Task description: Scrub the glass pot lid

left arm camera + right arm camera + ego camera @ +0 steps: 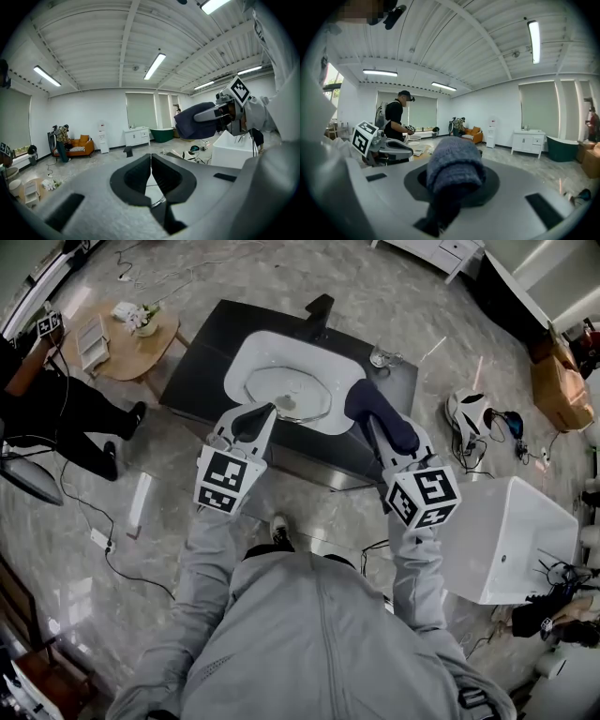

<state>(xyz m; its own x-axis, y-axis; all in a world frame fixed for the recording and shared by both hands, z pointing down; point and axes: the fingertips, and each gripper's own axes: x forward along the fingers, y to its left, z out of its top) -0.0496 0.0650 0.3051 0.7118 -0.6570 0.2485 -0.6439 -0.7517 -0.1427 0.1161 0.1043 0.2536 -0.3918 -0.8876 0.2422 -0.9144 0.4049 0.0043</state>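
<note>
The glass pot lid (289, 393) lies flat in the white basin (246, 351) sunk in the dark worktop (202, 338), upper centre of the head view. The left tool (264, 411), jaws pressed together on nothing visible, points at the lid's lower-left edge. The right tool (372, 416) pinches a dark blue cloth (453, 169) at the basin's right rim. The lid lies just left of it, so the scrub likely sweeps leftward.

The clear glass pot lid (287, 390) lies flat inside the white sink (246, 351).
</note>
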